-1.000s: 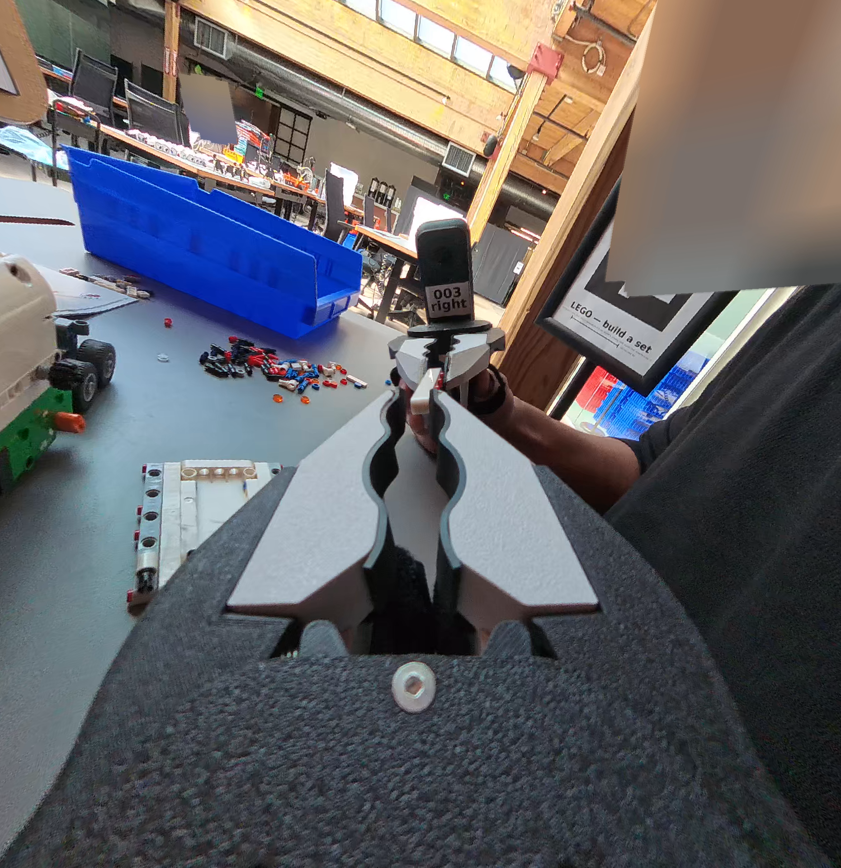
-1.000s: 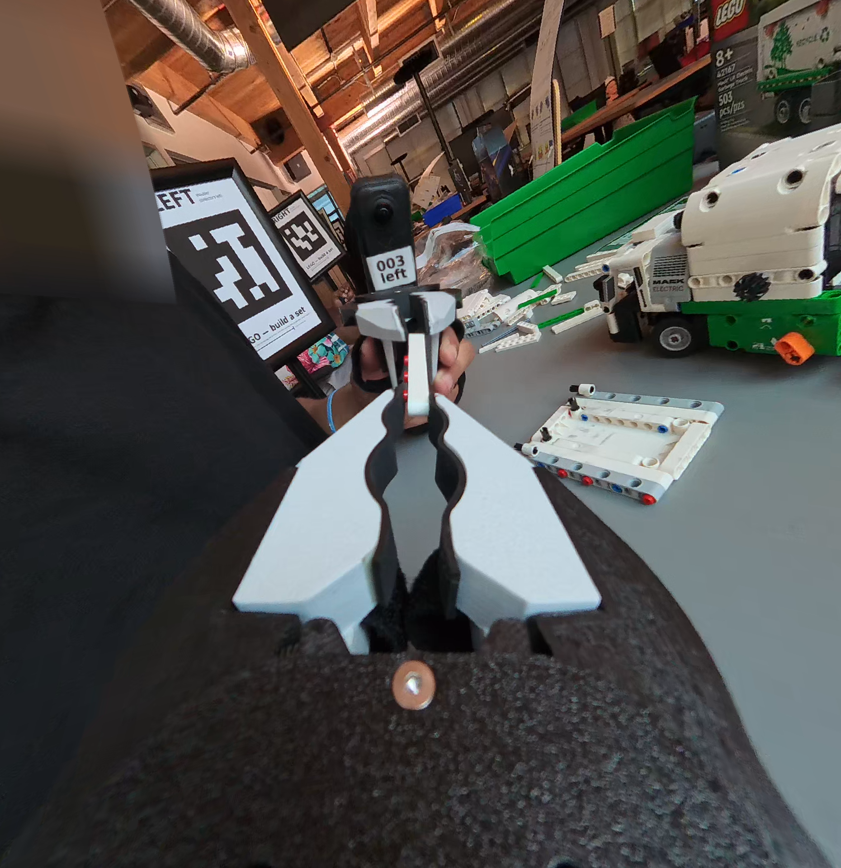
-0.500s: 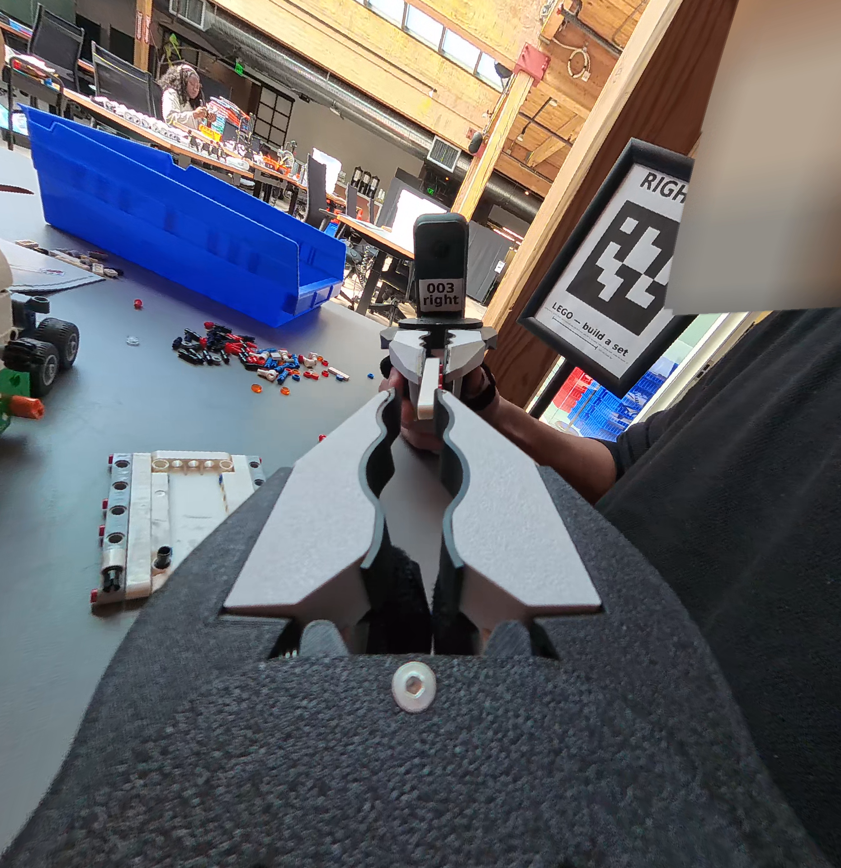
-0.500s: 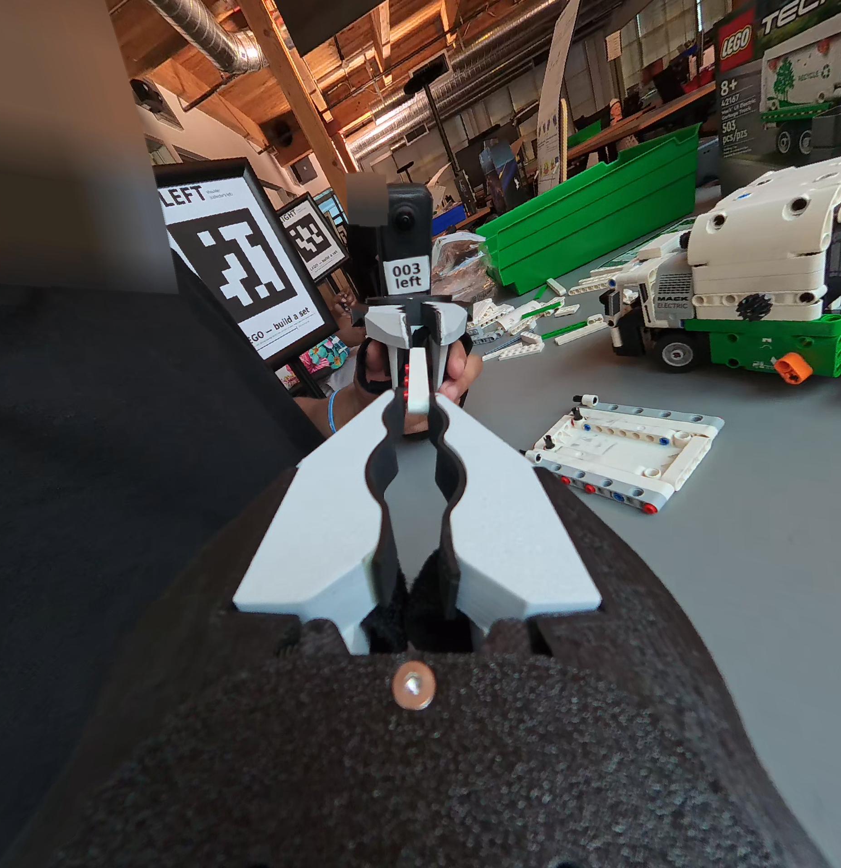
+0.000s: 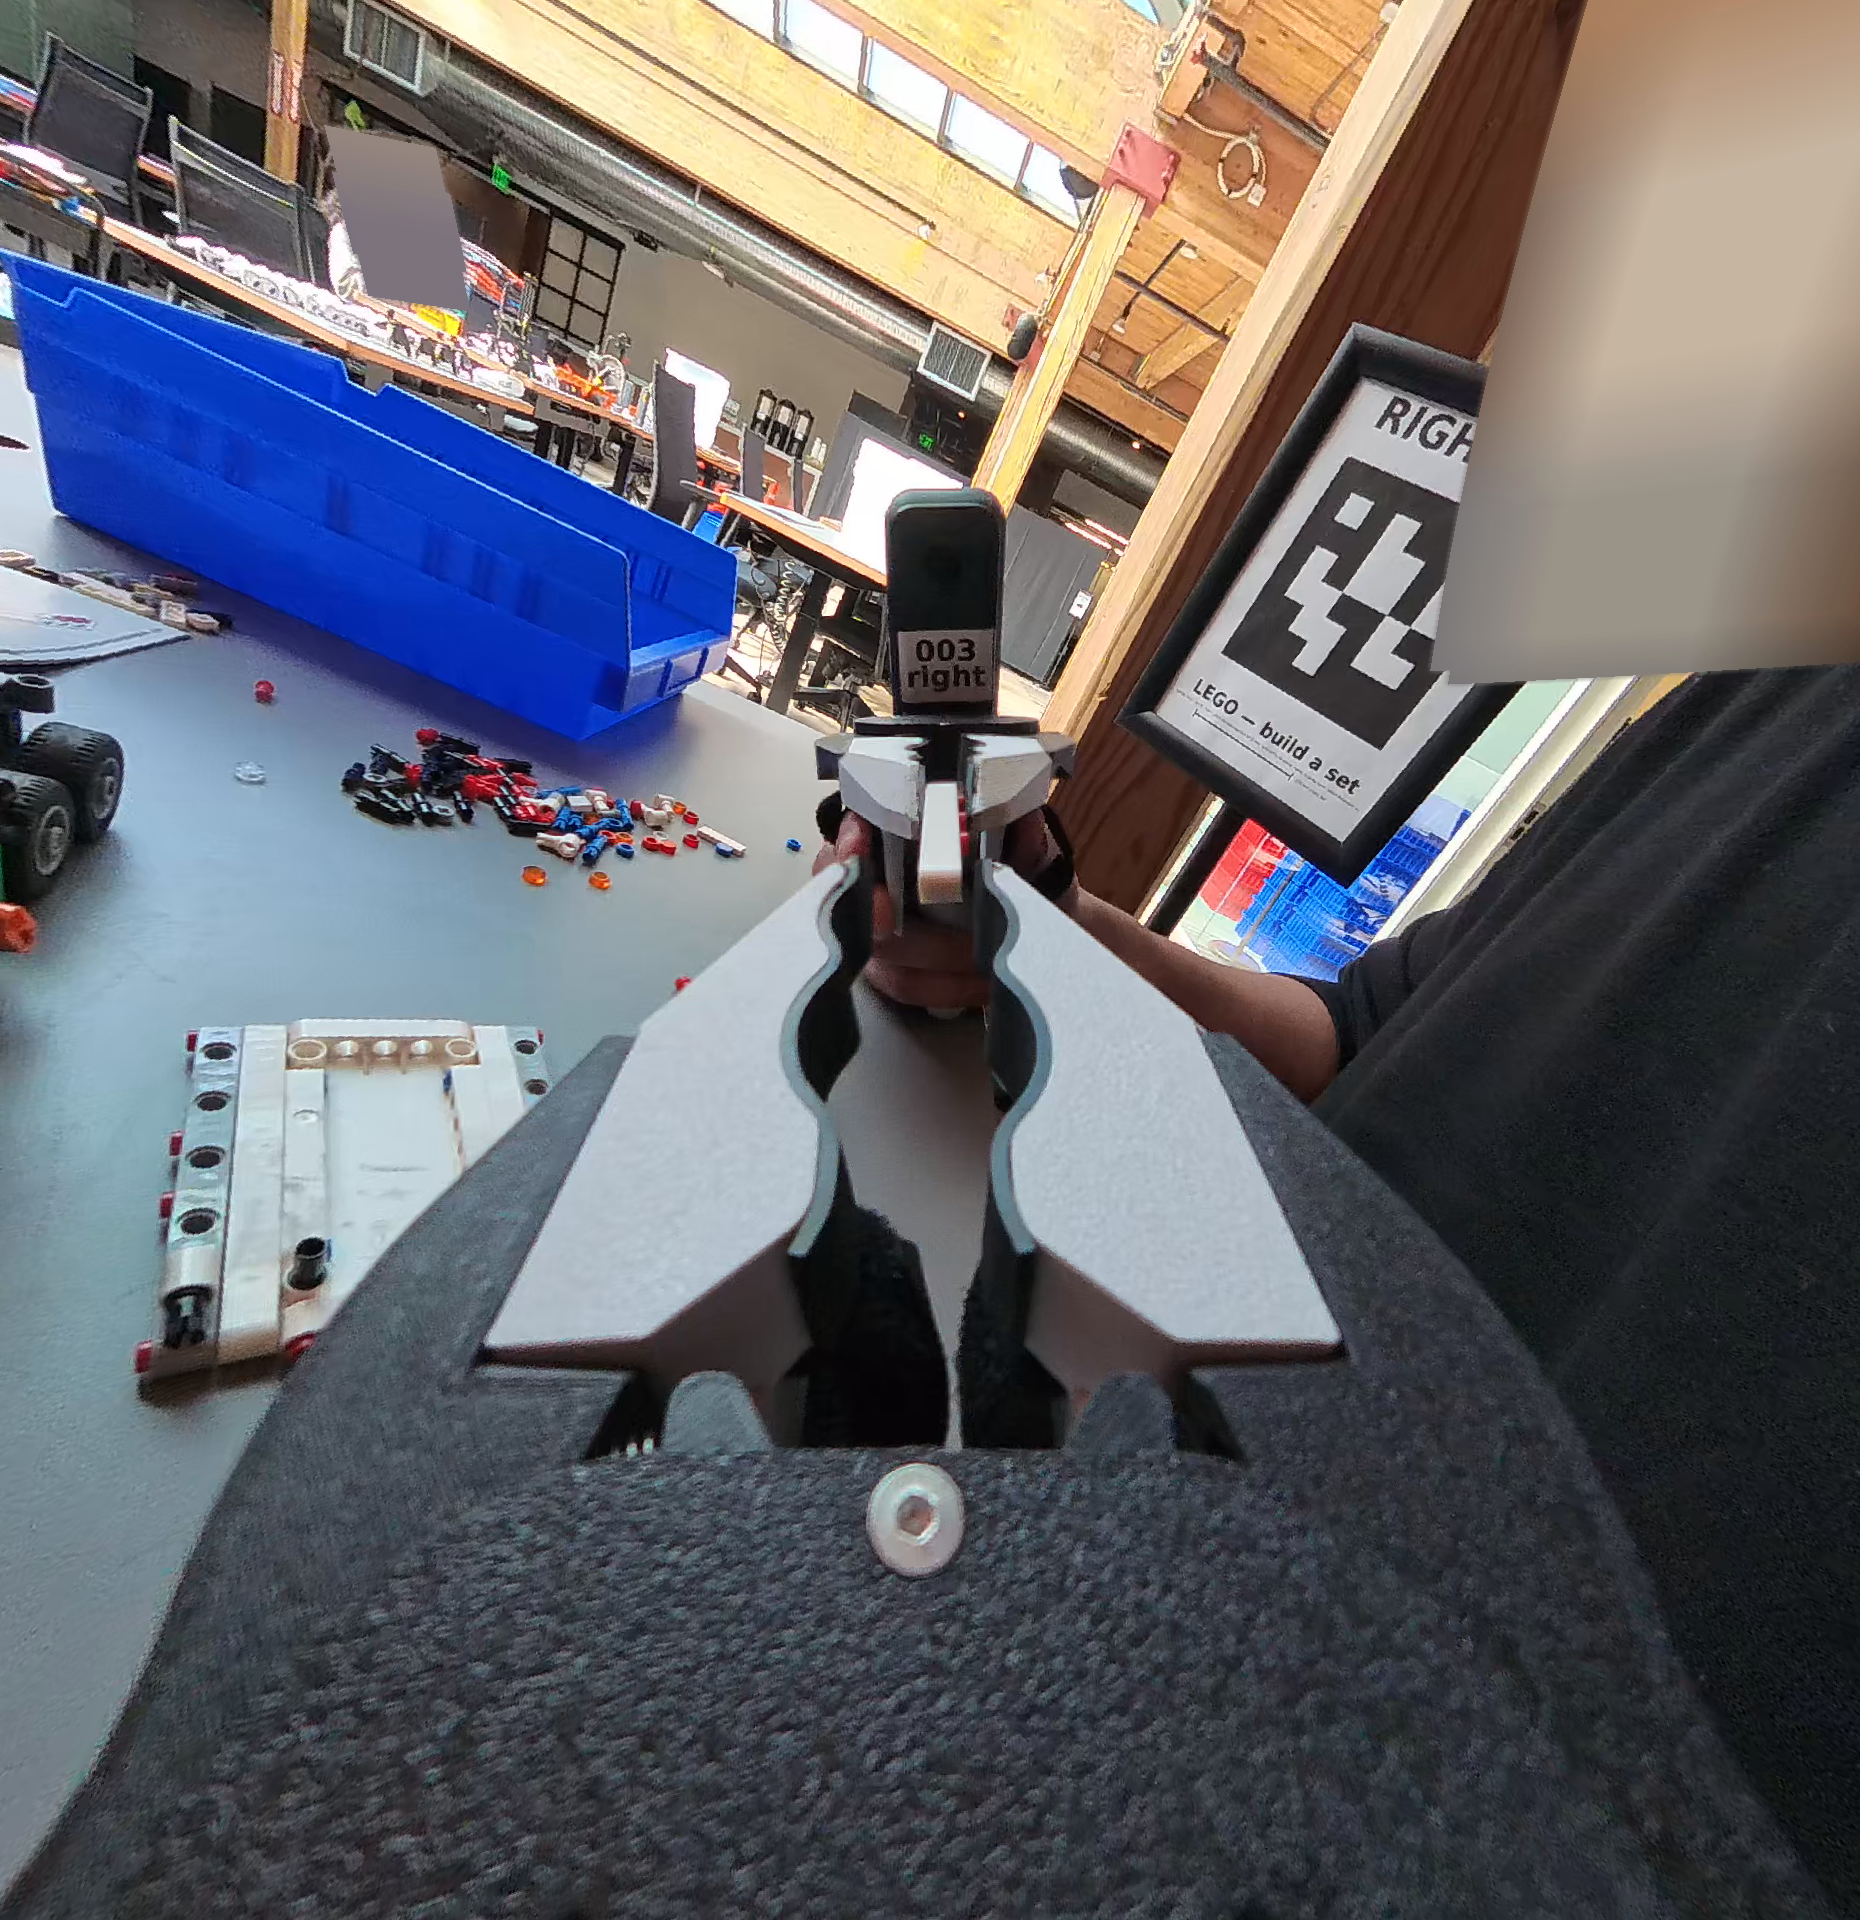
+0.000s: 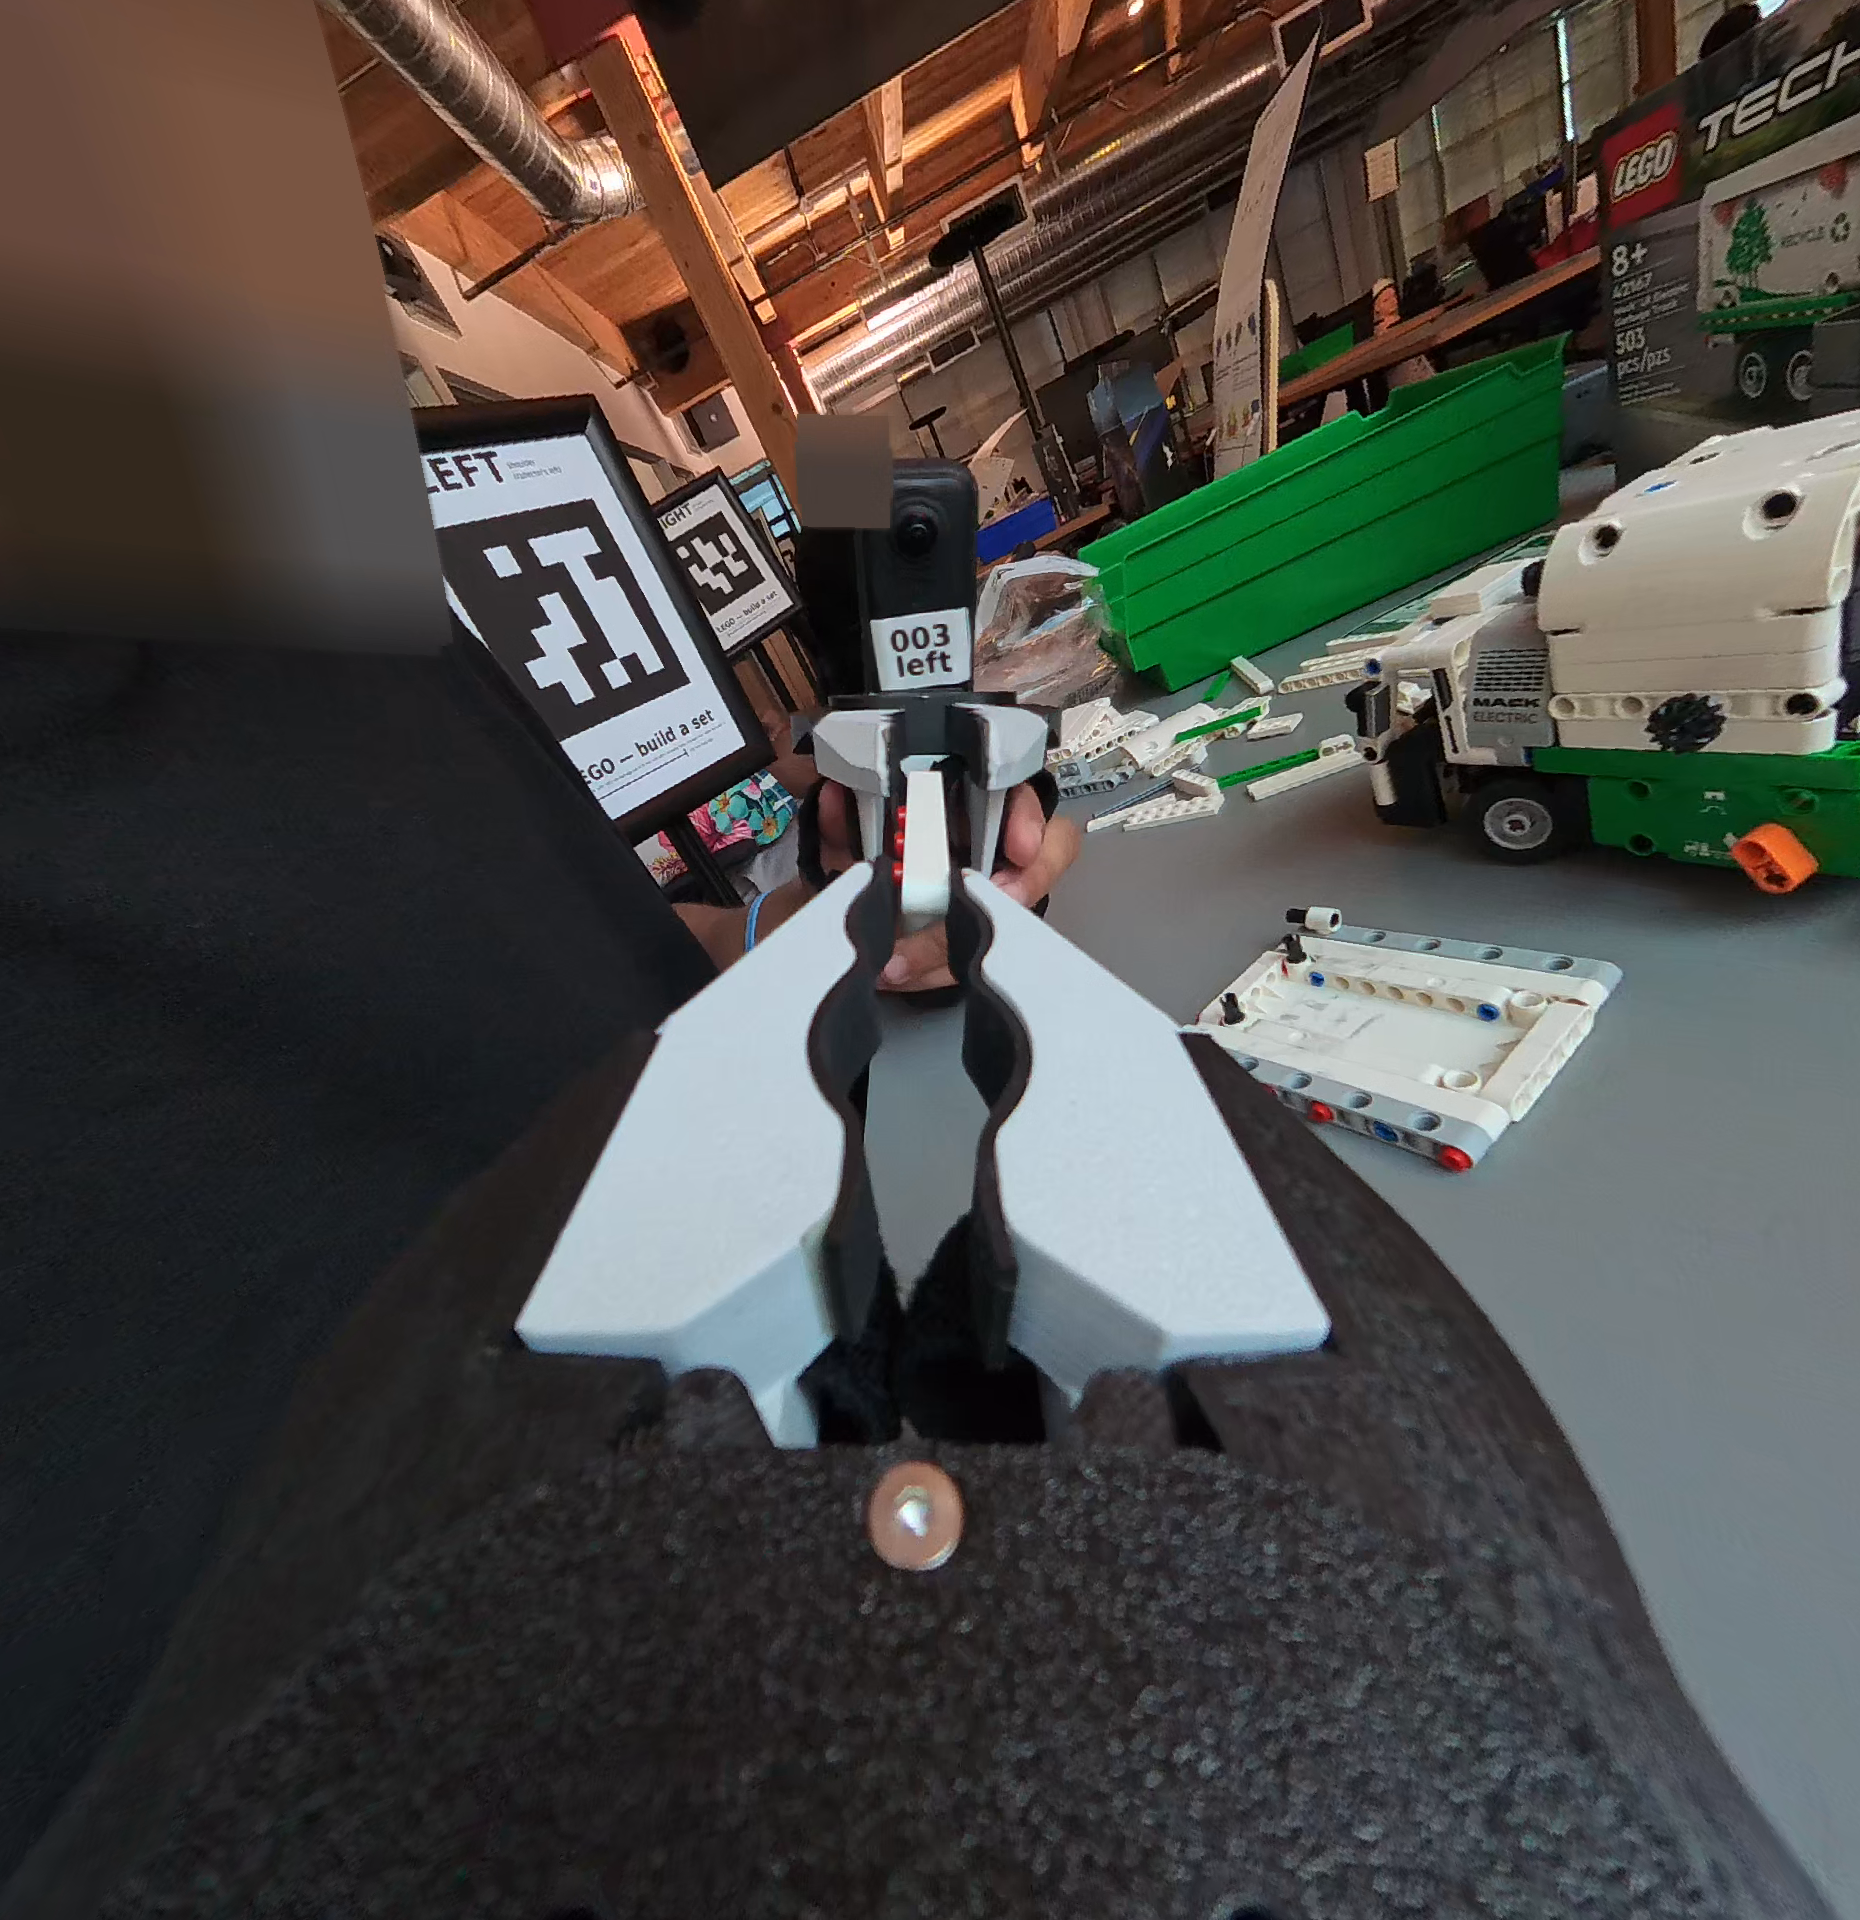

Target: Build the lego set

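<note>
My two grippers face each other above the table's near edge, tip to tip. Between them is a short white lego beam (image 5: 939, 844) with red pins on its side, also in the right wrist view (image 6: 924, 847). My left gripper (image 5: 921, 888) is shut on one end of the beam and shows farther off in the right wrist view (image 6: 928, 800). My right gripper (image 6: 921, 894) is shut on the other end and shows farther off in the left wrist view (image 5: 938, 805). A flat white and grey lego frame (image 6: 1404, 1029) lies on the table, also seen in the left wrist view (image 5: 323, 1174).
A white and green lego truck (image 6: 1684, 665) stands behind the frame. A pile of small coloured pins (image 5: 531, 800) lies before a blue bin (image 5: 365, 540). White beams (image 6: 1165, 748) lie before a green bin (image 6: 1341, 520). Framed marker signs (image 6: 573, 613) and a person's dark shirt (image 5: 1632, 1143) are close. One gripper's finger ends stand about 5 centimetres off the other's.
Both grippers keep hold of the white beam between them. The pair has turned slightly, so the table slides a little left in the left wrist view.
</note>
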The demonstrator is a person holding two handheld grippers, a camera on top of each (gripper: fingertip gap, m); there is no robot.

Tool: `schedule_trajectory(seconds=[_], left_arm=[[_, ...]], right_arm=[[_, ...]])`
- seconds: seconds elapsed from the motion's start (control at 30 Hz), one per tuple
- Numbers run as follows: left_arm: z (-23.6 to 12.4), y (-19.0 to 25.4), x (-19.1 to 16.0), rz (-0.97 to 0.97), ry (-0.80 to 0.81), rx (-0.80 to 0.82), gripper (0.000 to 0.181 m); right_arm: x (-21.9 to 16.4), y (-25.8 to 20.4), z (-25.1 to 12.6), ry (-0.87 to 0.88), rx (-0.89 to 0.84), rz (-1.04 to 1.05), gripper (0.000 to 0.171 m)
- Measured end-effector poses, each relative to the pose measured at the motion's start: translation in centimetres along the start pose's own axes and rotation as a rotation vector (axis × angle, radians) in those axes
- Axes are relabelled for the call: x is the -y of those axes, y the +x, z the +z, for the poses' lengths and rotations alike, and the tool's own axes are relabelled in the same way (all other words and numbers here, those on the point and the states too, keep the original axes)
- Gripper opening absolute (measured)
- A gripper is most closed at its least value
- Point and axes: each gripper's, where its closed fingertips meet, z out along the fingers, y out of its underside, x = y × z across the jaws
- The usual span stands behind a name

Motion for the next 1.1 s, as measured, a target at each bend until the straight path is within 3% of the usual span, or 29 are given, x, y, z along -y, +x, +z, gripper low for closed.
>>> schedule_trajectory(seconds=[0.1, 0.47, 0.57, 0.63, 0.77, 0.87, 0.97, 1.1], left_arm=[[0.1, 0.3, -0.2, 0.004, -0.013, -0.014, 0.006], [0.2, 0.3, -0.8, 0.021, -0.061, -0.006, 0.005], [-0.7, -1.2, -0.5, 0.098, -0.066, 0.111, 0.006], [-1.6, -2.7, -0.3, 0.190, -0.085, 0.235, 0.006], [-2.0, -3.9, -0.4, 0.282, -0.106, 0.373, 0.006], [-1.6, -4.1, -0.7, 0.290, -0.128, 0.396, 0.006], [-1.2, -3.6, -1.2, 0.329, -0.154, 0.380, 0.006], [-1.1, -3.3, -1.2, 0.306, -0.153, 0.343, 0.006]], right_arm=[[-0.2, 0.0, 0.1, -0.010, -0.002, -0.007, 0.008], [-0.2, 0.1, 0.0, -0.025, -0.015, 0.024, 0.008], [0.9, 1.1, -2.1, -0.064, -0.153, -0.027, 0.023], [0.5, 2.8, -4.6, -0.190, -0.350, -0.091, 0.022], [-3.9, 6.1, -7.8, -0.529, -0.694, -0.229, 0.018], [-6.3, 7.1, -6.8, -0.596, -0.748, -0.159, 0.019], [-7.1, 8.1, -7.0, -0.626, -0.819, -0.221, 0.019], [-6.7, 8.2, -8.0, -0.722, -0.708, -0.360, 0.020]])
